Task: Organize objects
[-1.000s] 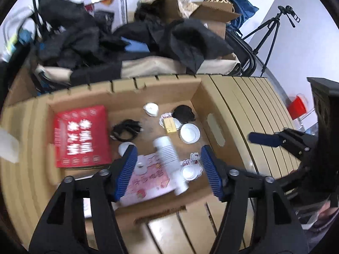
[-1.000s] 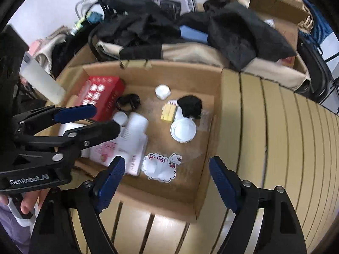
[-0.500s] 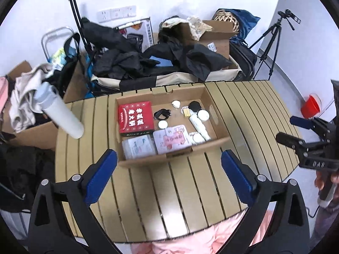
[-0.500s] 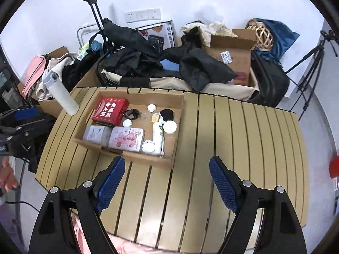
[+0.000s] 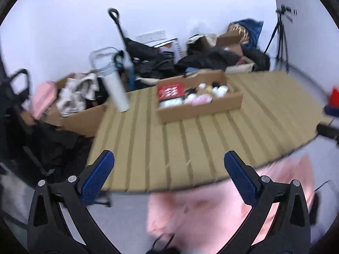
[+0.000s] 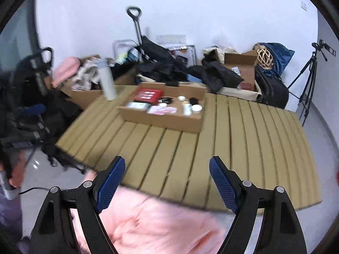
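A shallow cardboard box (image 5: pixel 199 108) (image 6: pixel 163 118) sits on the slatted table (image 5: pixel 190 148) (image 6: pixel 211 144), far ahead of both grippers. It holds a red box (image 5: pixel 170 91) (image 6: pixel 148 94), a pink packet (image 6: pixel 162 110), a white bottle (image 6: pixel 187 108) and several small items. My left gripper (image 5: pixel 169 176) is open and empty, low at the table's near edge. My right gripper (image 6: pixel 167 183) is open and empty, also at the near edge.
A tall white bottle (image 5: pixel 116 89) (image 6: pixel 107 82) stands at the table's far left corner. Boxes, dark clothes and bags (image 6: pixel 169 67) pile behind the table. A tripod (image 6: pixel 311 72) stands at the right. Pink cloth (image 6: pixel 152 226) lies below the grippers.
Both grippers have pulled back and dropped from above the box to the table's near edge. The view has tilted from downward to nearly level. Both jaws stay open.
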Demonstrator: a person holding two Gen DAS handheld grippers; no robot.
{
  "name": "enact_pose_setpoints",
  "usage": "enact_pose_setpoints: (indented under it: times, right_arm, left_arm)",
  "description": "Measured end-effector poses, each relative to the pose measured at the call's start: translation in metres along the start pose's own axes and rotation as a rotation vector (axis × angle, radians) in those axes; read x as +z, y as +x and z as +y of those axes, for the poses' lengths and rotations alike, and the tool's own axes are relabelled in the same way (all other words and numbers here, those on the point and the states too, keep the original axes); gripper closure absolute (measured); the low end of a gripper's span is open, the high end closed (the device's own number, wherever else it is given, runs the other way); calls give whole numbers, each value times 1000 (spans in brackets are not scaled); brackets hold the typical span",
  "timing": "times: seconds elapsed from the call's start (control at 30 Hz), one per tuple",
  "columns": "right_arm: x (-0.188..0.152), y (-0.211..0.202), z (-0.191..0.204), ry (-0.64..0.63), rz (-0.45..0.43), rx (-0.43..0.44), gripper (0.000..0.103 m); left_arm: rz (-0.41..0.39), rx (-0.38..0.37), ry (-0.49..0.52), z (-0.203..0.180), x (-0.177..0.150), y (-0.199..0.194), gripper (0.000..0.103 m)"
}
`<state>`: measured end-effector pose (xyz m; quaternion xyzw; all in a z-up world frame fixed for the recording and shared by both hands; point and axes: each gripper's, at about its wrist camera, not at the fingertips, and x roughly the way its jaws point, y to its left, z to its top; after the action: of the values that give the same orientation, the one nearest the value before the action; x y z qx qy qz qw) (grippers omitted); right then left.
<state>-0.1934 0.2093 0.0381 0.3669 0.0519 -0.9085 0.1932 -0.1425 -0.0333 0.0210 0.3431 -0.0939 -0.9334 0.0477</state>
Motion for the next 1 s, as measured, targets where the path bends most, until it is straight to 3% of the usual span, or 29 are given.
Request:
enact_pose_setpoints:
  times: [0.07,0.17,0.23,0.37,0.43,0.7,1.0]
  right_arm:
    - [-28,-13,9,12,1,-30,18]
    - [-73,-36,23,73,-38,-22,18]
    - [-97,-43,33,106,-65,-15,18]
    - [-107,-36,50,59,-40,-30,18]
    - [-107,-40,57,53,-63,-2,18]
    - [-110,-49,69,17,-103,-29,18]
    - [-112,-45,66,34,-80,-30,18]
  left_arm:
    - [-5,-8,-43,-4,-31,-21,0]
    - [46,-111,-167,-6,-79,-46,0]
    - [82,-118,-185,-11,-97,-52,0]
    - [51,-61,-137,-20,-100,-62,0]
    - [38,-74,-150,-18,-98,-65,0]
    - [42,-68,-142,-19,-103,-66,0]
    - [34,-68,-142,-20,-103,-68,0]
